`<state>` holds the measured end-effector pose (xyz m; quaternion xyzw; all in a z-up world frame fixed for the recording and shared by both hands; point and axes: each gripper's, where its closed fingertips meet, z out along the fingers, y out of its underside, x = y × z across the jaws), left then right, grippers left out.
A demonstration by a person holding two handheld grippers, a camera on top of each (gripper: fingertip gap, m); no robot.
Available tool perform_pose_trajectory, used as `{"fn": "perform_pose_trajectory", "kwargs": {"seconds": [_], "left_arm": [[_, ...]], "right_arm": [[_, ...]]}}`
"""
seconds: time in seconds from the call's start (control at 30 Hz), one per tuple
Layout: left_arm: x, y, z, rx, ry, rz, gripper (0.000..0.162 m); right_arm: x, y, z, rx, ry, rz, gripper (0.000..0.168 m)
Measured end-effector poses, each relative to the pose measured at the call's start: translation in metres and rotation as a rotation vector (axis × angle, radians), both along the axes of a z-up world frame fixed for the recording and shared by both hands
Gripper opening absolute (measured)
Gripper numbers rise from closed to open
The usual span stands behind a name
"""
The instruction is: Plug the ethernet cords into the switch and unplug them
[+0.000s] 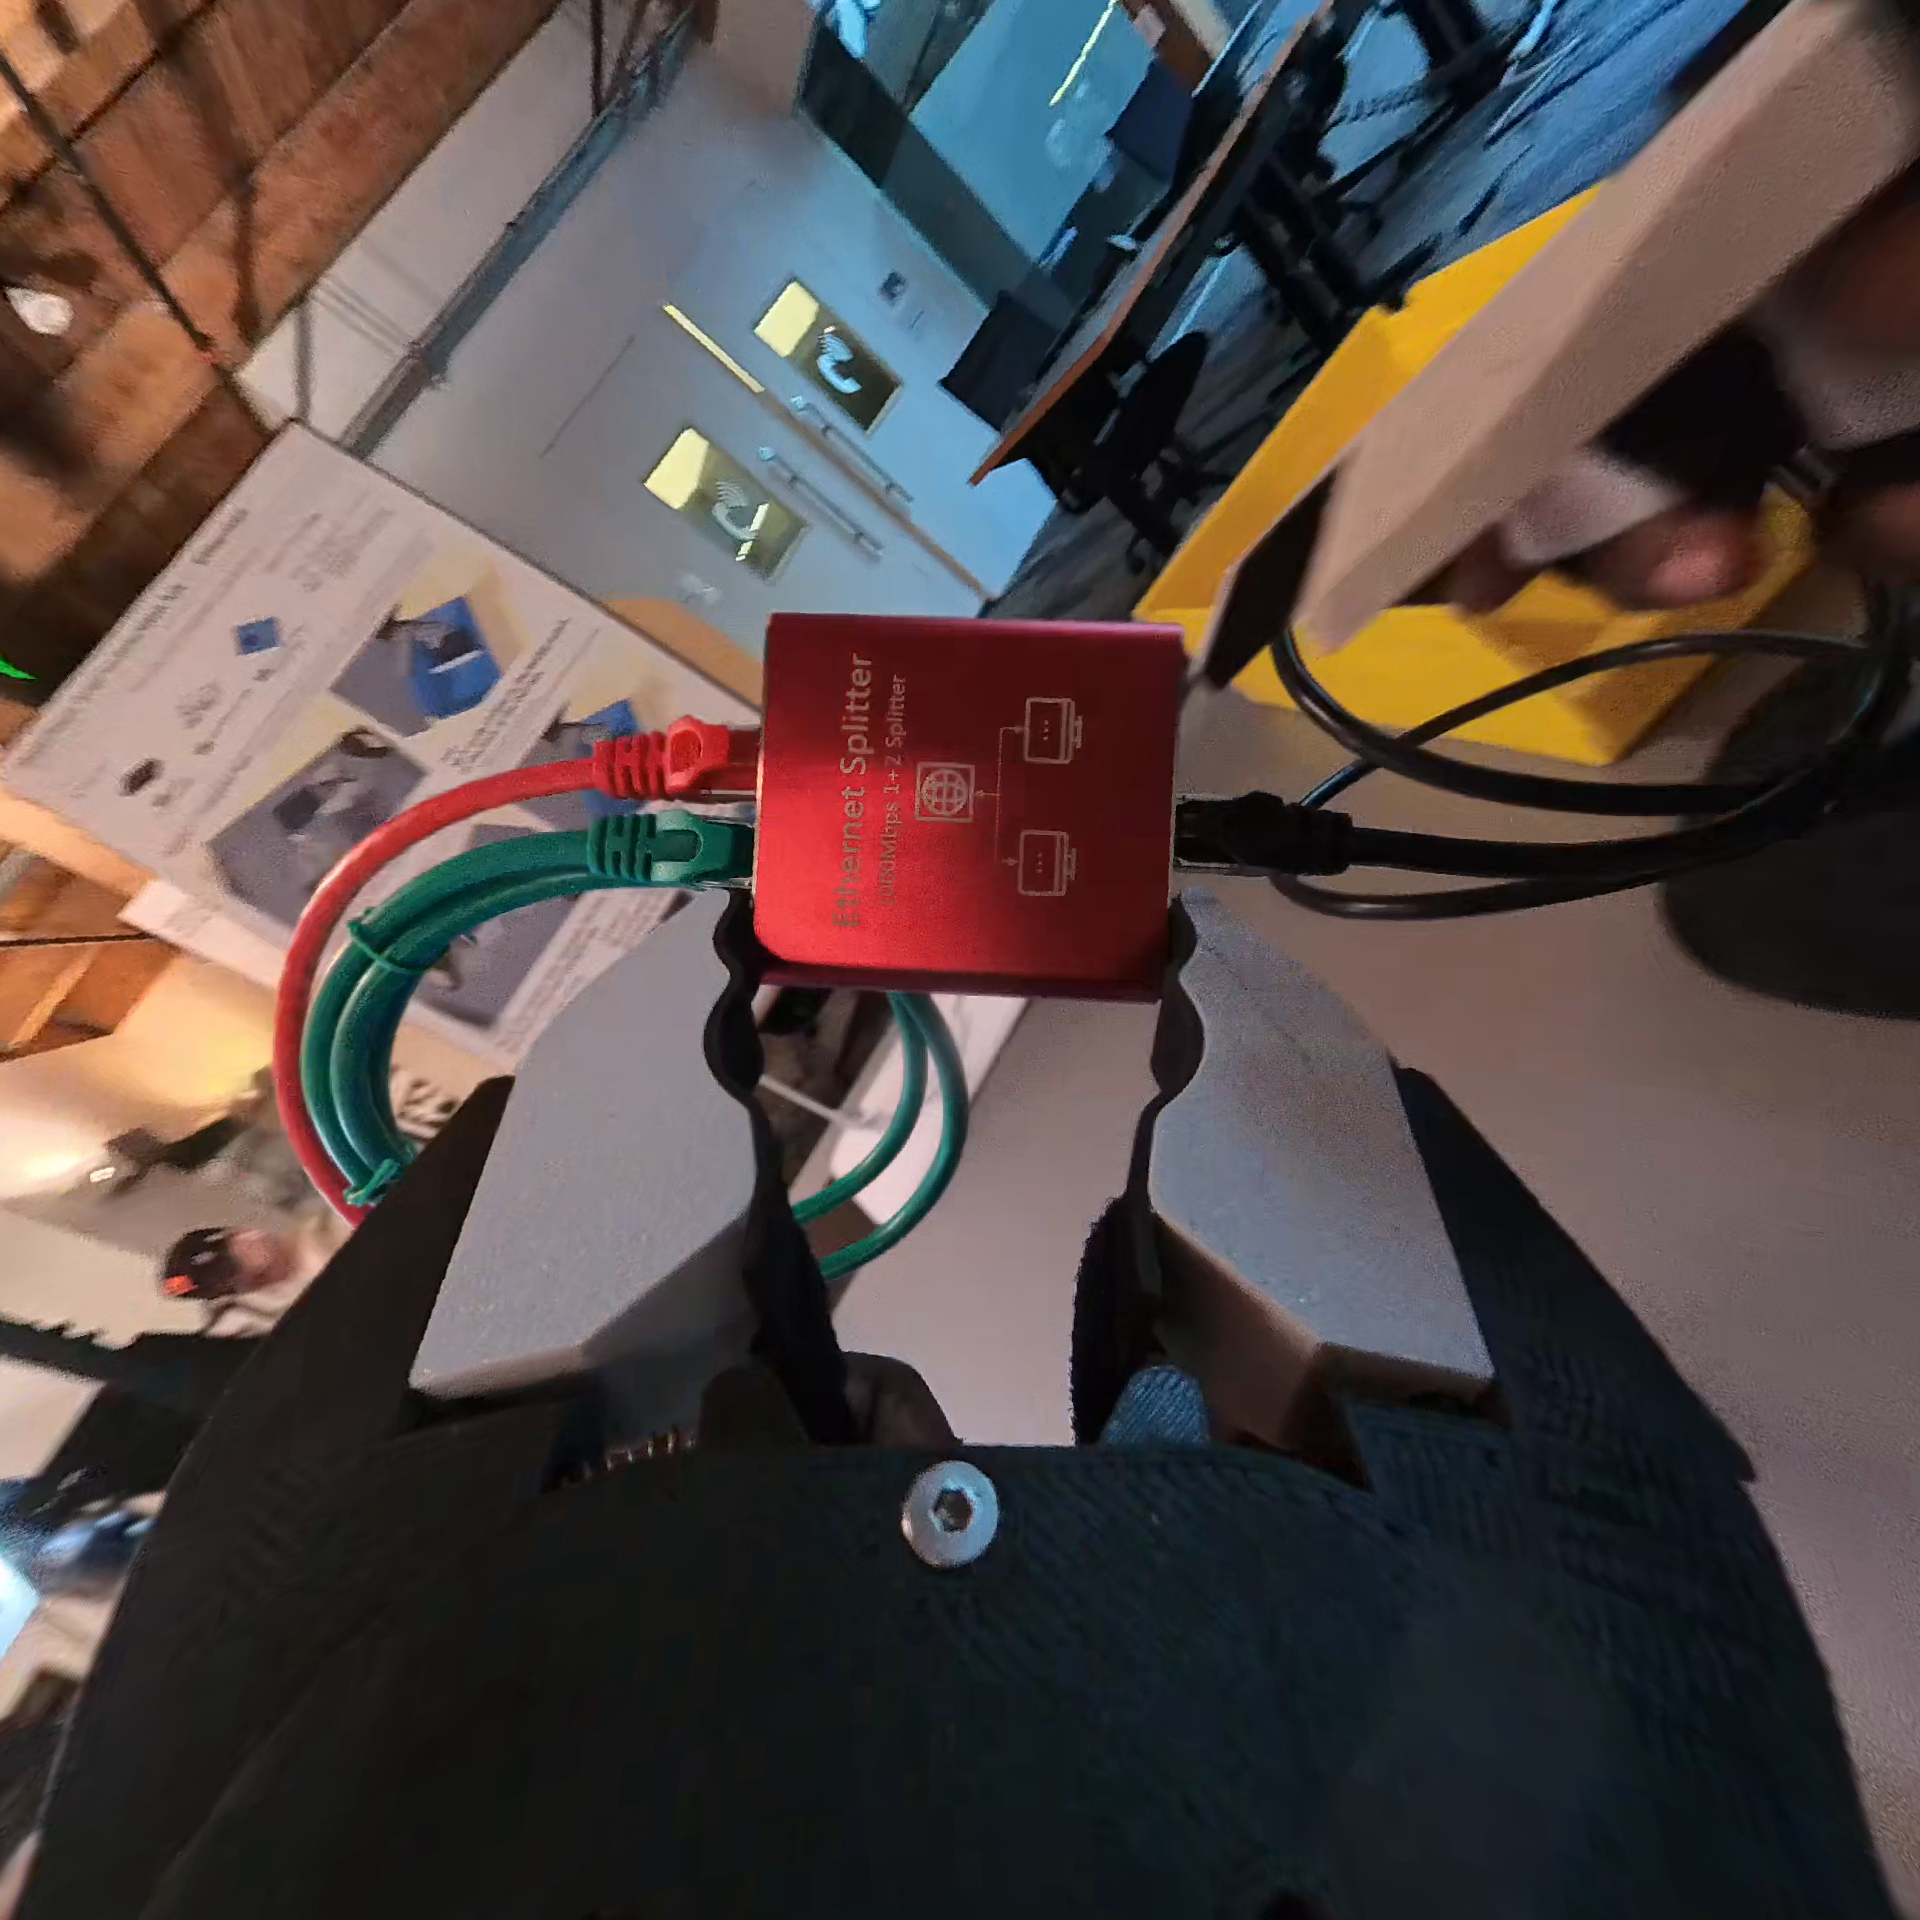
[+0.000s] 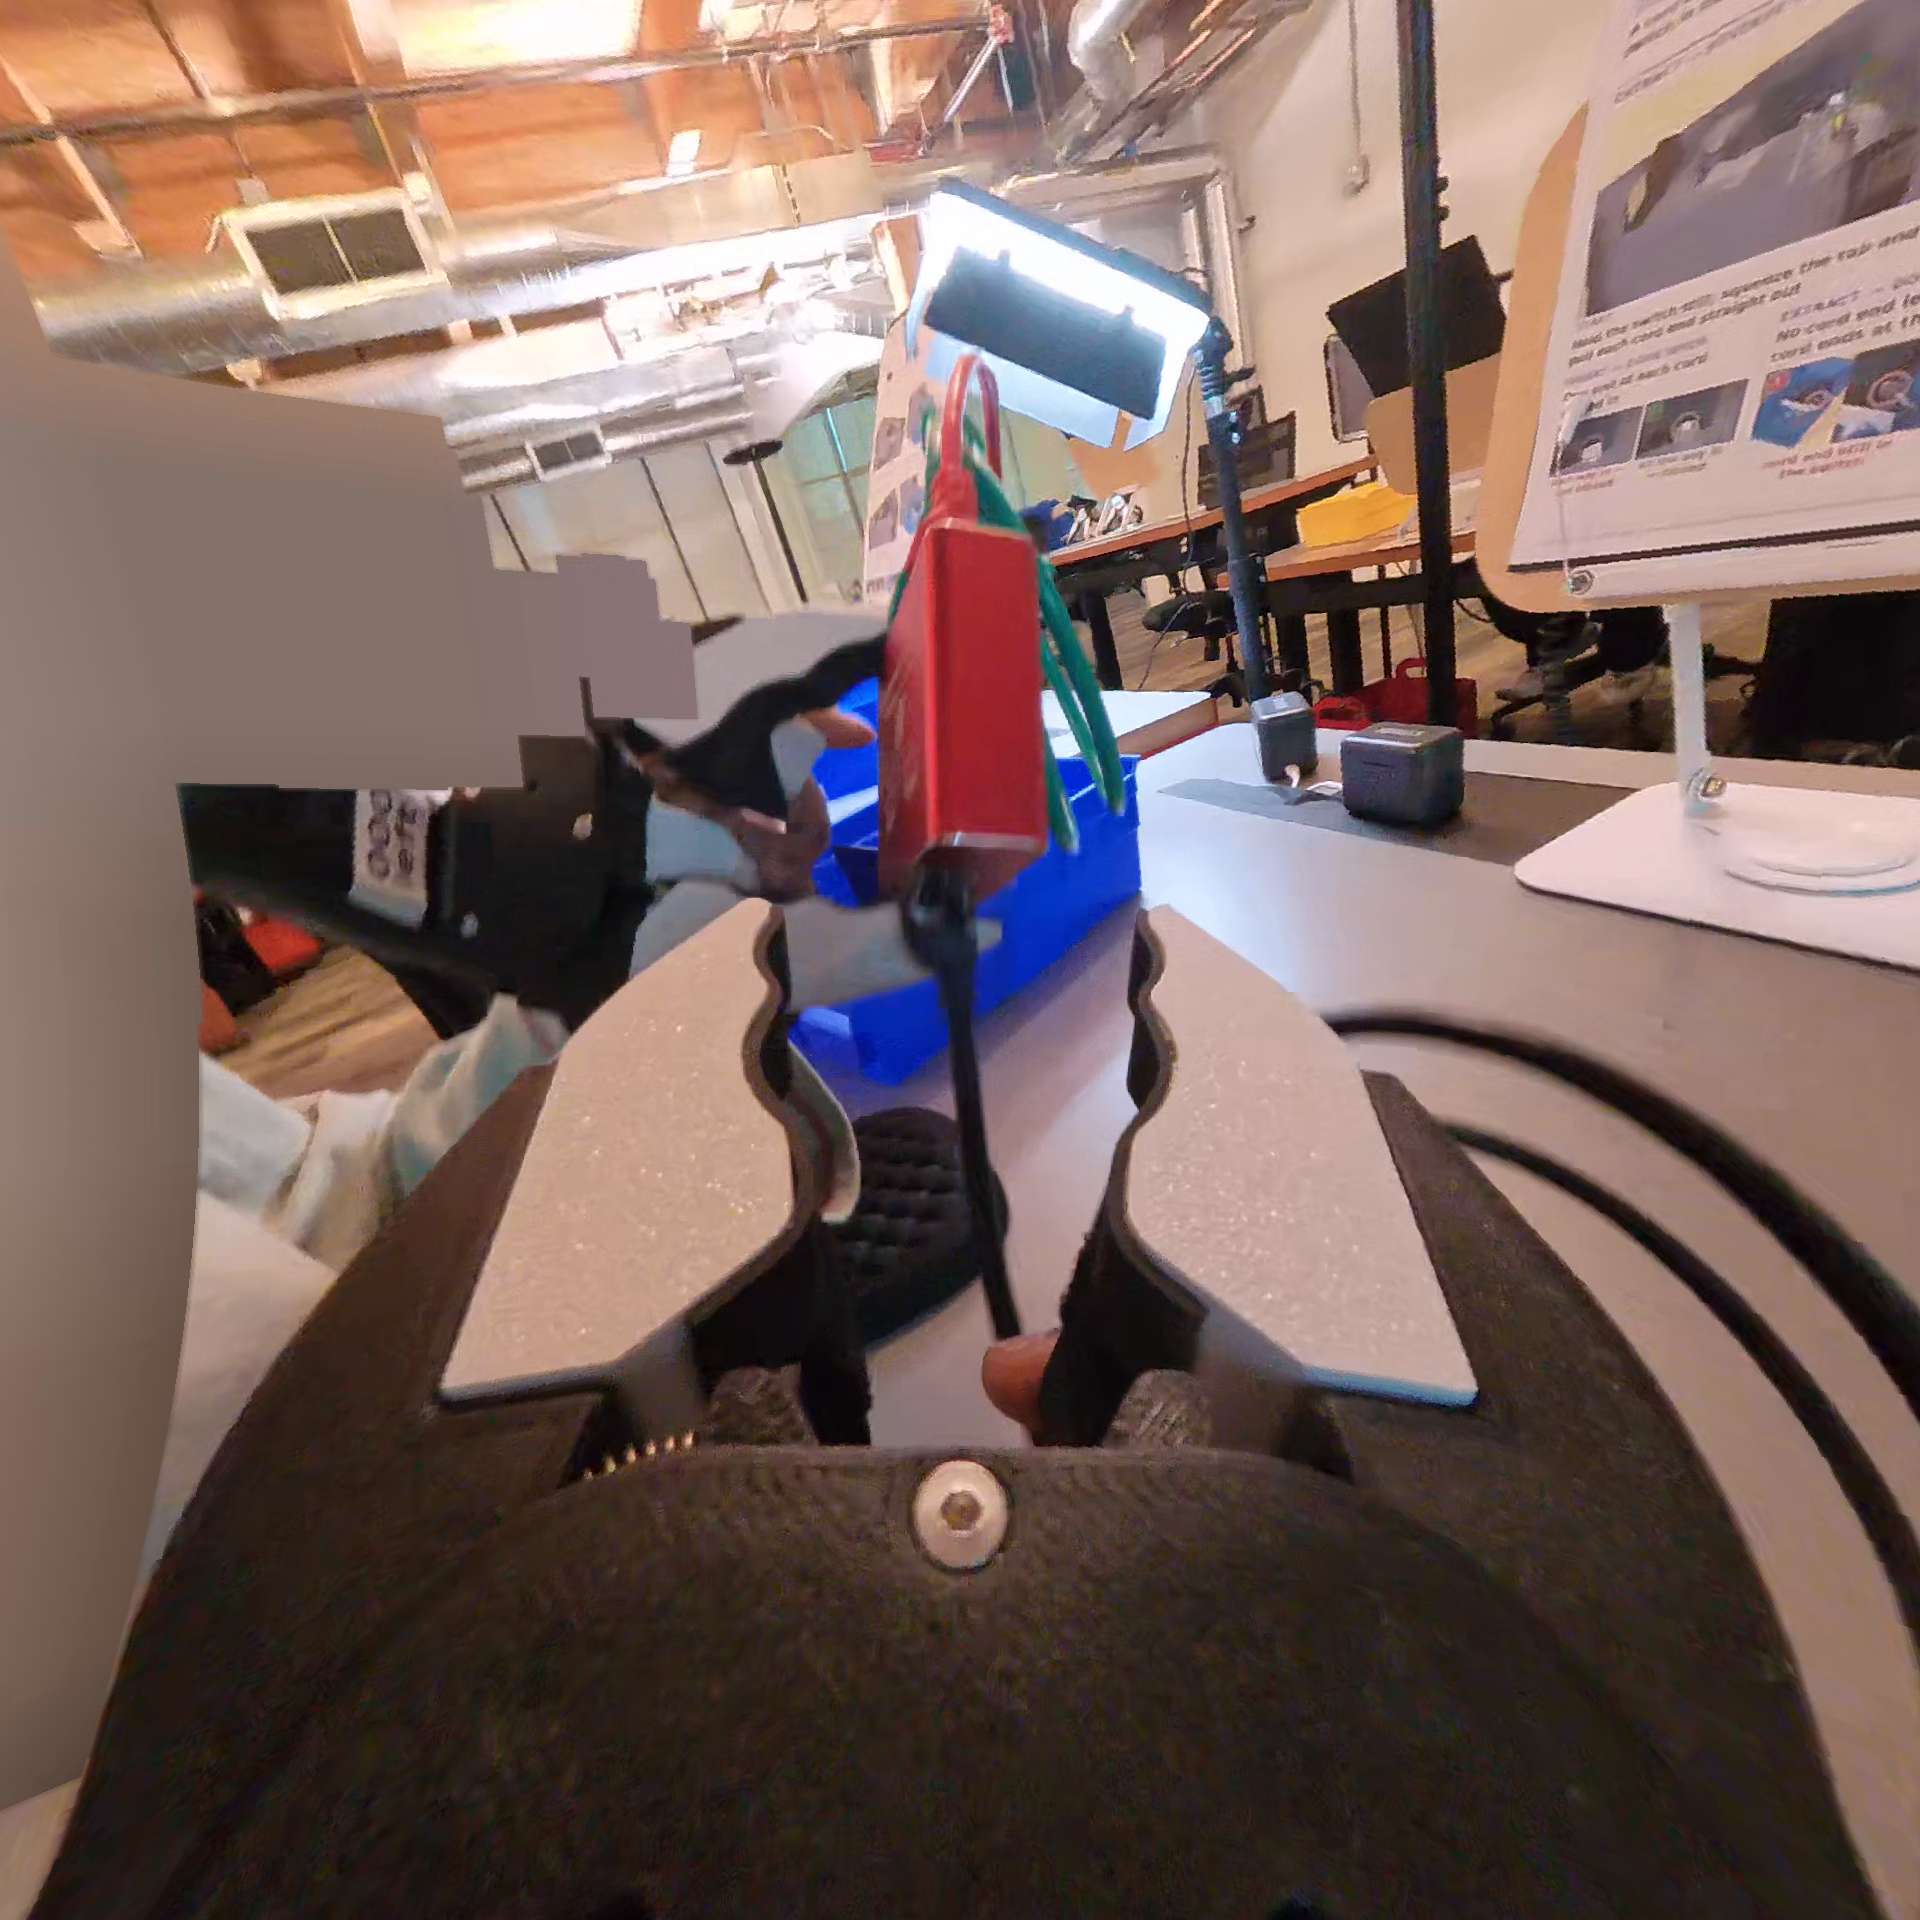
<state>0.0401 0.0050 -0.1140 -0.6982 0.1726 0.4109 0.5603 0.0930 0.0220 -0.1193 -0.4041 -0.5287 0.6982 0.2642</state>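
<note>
The red switch (image 1: 966, 800) is held off the table, pinched at its near edge by my left gripper (image 1: 961, 935), which is shut on it. A red cord (image 1: 675, 758) and a green cord (image 1: 665, 847) are plugged into its left side. A black cord (image 1: 1257, 836) is plugged into its right side. In the right wrist view the switch (image 2: 966, 707) hangs upright with the black plug (image 2: 935, 904) at its bottom. My right gripper (image 2: 961, 925) is open just below it, with the black cord running loose between its fingers. One right finger (image 1: 1538, 343) shows blurred at upper right.
A blue bin (image 2: 1070, 914) sits on the table (image 2: 1455, 997) behind the switch, and a yellow bin (image 1: 1455, 634) lies beyond it in the left wrist view. A white stand (image 2: 1714, 862) with a printed sheet, two small grey cubes (image 2: 1397, 774) and black cord loops (image 2: 1662, 1195) are on the right.
</note>
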Motion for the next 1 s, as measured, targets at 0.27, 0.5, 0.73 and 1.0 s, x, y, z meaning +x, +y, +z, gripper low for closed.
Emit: {"fn": "perform_pose_trajectory", "kwargs": {"seconds": [0.27,0.5,0.73,1.0], "left_arm": [[0.018,0.010,-0.021,-0.043,-0.004,-0.060,0.074],[0.020,0.011,-0.027,-0.035,0.030,-0.073,0.074],[0.033,-0.004,-0.043,0.033,-0.578,-0.379,0.090],[0.028,-0.004,-0.043,0.355,-1.402,-0.635,0.057]], "right_arm": [[-0.015,-0.002,-0.008,-0.138,-0.039,0.075,0.044],[-0.017,-0.009,-0.013,-0.113,-0.024,0.141,0.027],[-0.014,-0.012,-0.015,-0.172,-0.029,0.267,0.027],[-0.015,-0.025,-0.029,-0.225,-0.105,0.398,0.026]]}}
